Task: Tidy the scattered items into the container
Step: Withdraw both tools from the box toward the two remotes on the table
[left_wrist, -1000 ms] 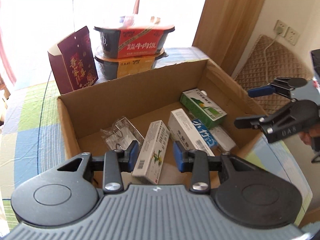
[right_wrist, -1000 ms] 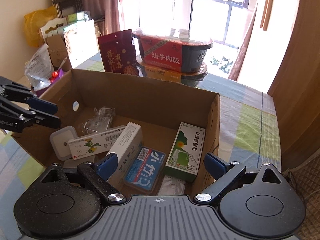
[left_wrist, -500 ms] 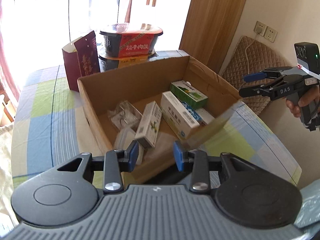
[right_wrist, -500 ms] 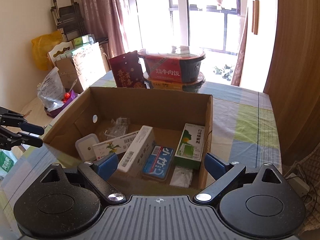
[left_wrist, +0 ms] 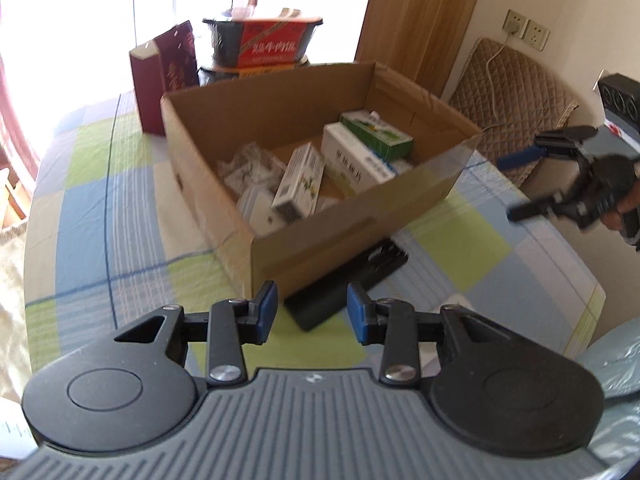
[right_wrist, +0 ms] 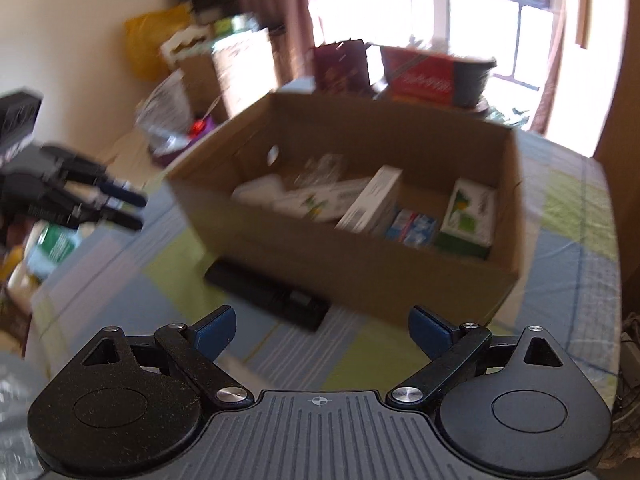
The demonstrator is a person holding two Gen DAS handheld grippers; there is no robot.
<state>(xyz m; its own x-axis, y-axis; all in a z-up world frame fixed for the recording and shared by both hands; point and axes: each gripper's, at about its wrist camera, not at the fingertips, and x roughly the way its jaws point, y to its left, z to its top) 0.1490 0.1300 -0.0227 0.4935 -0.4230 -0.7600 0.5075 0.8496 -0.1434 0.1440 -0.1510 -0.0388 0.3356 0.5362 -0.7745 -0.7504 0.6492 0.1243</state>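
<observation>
Left tool (left_wrist: 312, 306): held low, jaws parted, nothing between the blue pads.
Right tool (right_wrist: 322, 330): jaws spread wider, empty, gripped by a hand (left_wrist: 626, 216).

a checked tablecloth (left_wrist: 100, 216) in blue, green and white covers the table. at 12 o'clock, 2 stacked meal tubs (left_wrist: 262, 42) stand beside a dark red carton (left_wrist: 164, 76). at 2 o'clock, a quilted cushion (left_wrist: 516, 92) leans below wall sockets (left_wrist: 526, 34).
</observation>
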